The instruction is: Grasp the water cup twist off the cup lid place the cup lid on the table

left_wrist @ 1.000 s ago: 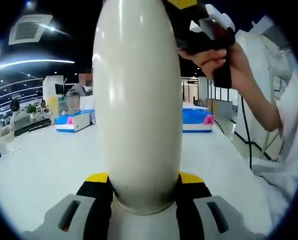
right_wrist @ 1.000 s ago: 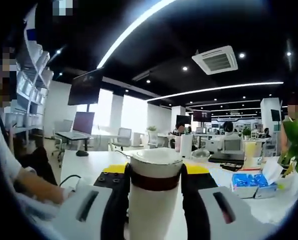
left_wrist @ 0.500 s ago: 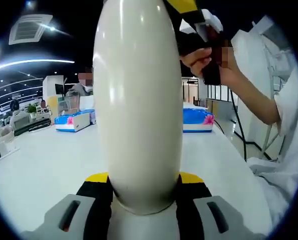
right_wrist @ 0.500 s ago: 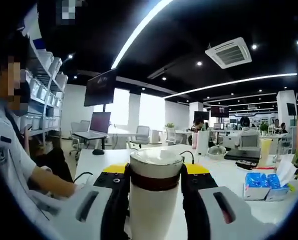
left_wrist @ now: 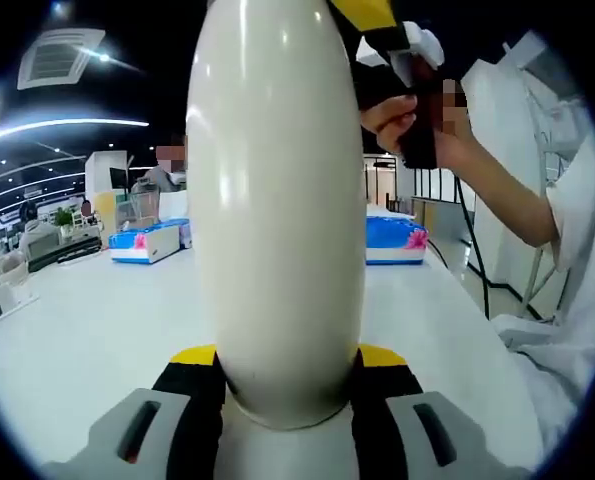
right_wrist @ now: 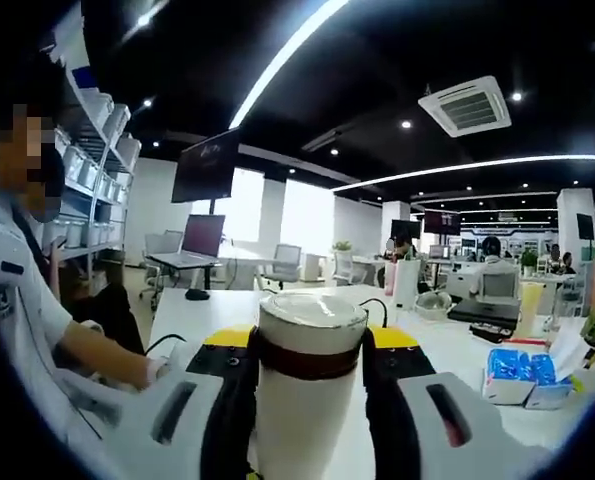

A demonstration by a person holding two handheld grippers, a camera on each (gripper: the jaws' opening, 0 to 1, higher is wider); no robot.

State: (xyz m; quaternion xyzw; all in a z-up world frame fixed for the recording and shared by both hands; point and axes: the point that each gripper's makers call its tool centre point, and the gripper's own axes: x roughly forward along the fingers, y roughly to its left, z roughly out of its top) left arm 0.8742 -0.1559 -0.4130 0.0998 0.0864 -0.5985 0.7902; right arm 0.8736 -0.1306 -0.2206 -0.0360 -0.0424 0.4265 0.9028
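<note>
Little has shifted in the left gripper view over the last second: the person's hand [left_wrist: 422,115] at the upper right has crept slightly leftward and upward, while the cup fills the middle as before.

In that left gripper view, the left gripper [left_wrist: 282,375] has its yellow-tipped jaws clenched on the lower body of the water cup [left_wrist: 277,200], a tall cream-white vessel rising up the centre of the frame. It seems held upright and lifted off the white table [left_wrist: 87,330] so the body cannot spin while the top is worked. At the upper right the hand grips the handle of the right gripper, whose yellow tip [left_wrist: 369,12] shows right at the top of the cup. Blue packets [left_wrist: 392,238] lie on the table at mid-right, well behind the cup.

In the right gripper view, the room behind has rolled a little since a second ago, which fits a turning wrist. The right gripper [right_wrist: 307,350] has its jaws closed on the cup lid [right_wrist: 309,345], a white cap with a dark brown band, low in the centre. I judge the twisting is under way; whether the lid is already free of the cup I cannot tell. Blue packs [right_wrist: 522,370] sit at lower right.
</note>
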